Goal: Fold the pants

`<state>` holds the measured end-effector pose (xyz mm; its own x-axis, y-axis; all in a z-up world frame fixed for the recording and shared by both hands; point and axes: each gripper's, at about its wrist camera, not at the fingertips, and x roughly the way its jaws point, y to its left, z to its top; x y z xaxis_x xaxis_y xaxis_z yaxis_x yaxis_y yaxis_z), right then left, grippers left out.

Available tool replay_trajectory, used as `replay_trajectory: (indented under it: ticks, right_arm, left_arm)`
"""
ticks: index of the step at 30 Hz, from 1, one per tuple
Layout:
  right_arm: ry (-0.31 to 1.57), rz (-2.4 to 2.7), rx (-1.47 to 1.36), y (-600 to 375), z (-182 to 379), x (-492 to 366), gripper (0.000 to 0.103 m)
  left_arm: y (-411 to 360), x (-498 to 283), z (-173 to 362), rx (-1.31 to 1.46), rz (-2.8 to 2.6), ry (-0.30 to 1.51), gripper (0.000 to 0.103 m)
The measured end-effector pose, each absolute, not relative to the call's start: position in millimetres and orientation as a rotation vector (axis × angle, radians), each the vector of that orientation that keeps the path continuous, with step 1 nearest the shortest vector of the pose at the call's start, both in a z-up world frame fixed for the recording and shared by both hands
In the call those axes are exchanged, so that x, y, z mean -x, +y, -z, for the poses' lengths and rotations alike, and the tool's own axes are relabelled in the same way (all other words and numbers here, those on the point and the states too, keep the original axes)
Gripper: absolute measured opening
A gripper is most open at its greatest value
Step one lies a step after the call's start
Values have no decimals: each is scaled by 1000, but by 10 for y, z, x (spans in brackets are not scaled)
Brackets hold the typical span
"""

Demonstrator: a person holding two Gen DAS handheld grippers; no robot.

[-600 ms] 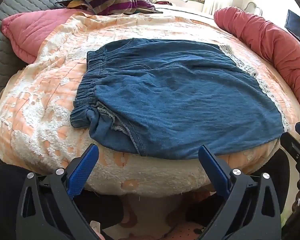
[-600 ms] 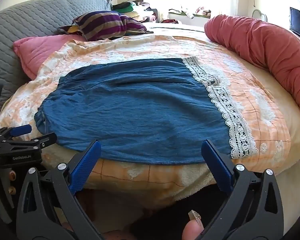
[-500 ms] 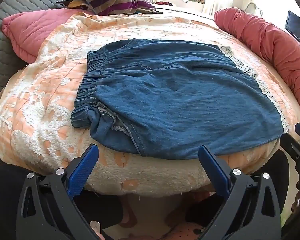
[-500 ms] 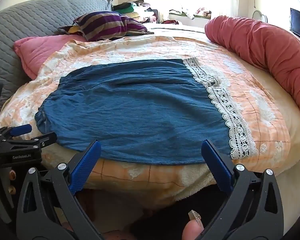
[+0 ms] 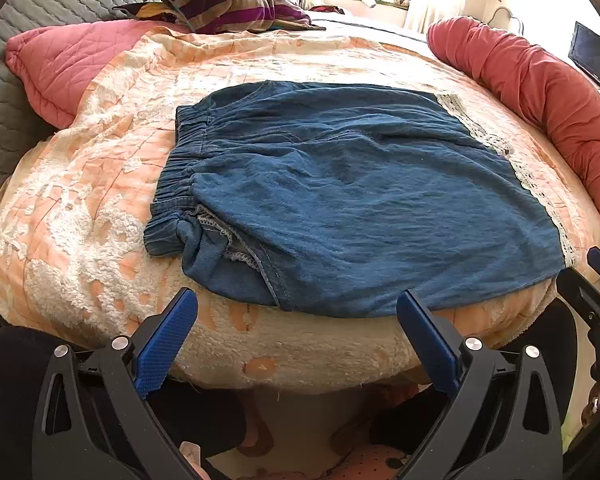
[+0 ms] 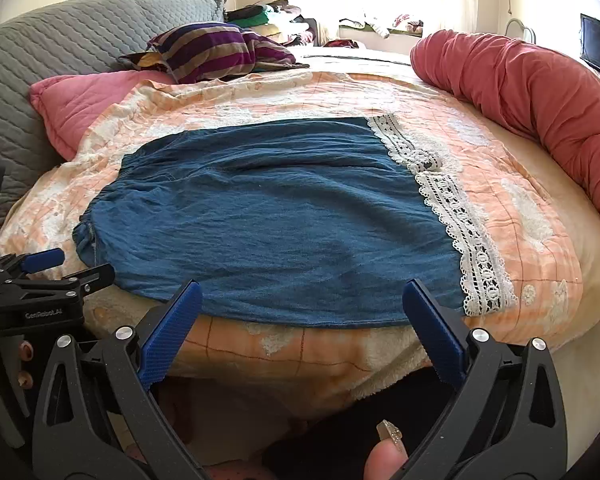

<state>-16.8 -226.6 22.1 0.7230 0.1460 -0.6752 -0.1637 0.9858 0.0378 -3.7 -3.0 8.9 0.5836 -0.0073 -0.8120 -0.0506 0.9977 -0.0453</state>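
The left gripper (image 5: 296,312) stands spread wide, its blue ribbed pads (image 5: 166,344) empty and short of the cloth, hovering off the near edge of the bed. The right gripper (image 6: 302,302) is likewise splayed to its full reach and holds nothing; its pad tips hang just over the pants' near hem without pressing on it (a fingertip with a decorated nail (image 6: 386,454) shows at the bottom of the right wrist view).

The pants (image 5: 352,200) lie flat on the middle of an orange-and-cream blanket (image 5: 80,208), already doubled into a broad, roughly rectangular shape. They are blue denim-like cloth, softly creased, with a gathered elastic waistband (image 5: 180,168) at the left and a white lace trim (image 6: 460,232) along the right end. At the near left corner a bit of lace and an inner seam peek out from a rumpled fold.

The blanket is fluffy and quilted in squares. A pink quilted pillow (image 5: 68,64), a striped cushion (image 5: 220,4) and a long red bolster (image 5: 540,92) ring it.
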Motion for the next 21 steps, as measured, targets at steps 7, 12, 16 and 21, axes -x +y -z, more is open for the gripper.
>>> replay_trajectory:
  ticks: [7,12,16,21]
  right_arm:
    - [745,-172,21,-2285,-224,164,95]
    - [746,-171,23,-2279,-220,168,95]
    - [748,-171,19,-2299,-216,168,95]
    - [750,-173,17,-2296,-216,159,95]
  left_arm:
    - [-50,44,-88,60,-22,944,99]
    - [-52,47,-87,61,-23,941,99]
    - [-47,49,-93,62,-24,938,99]
    - [-43,51,-96,60,-24,938,99]
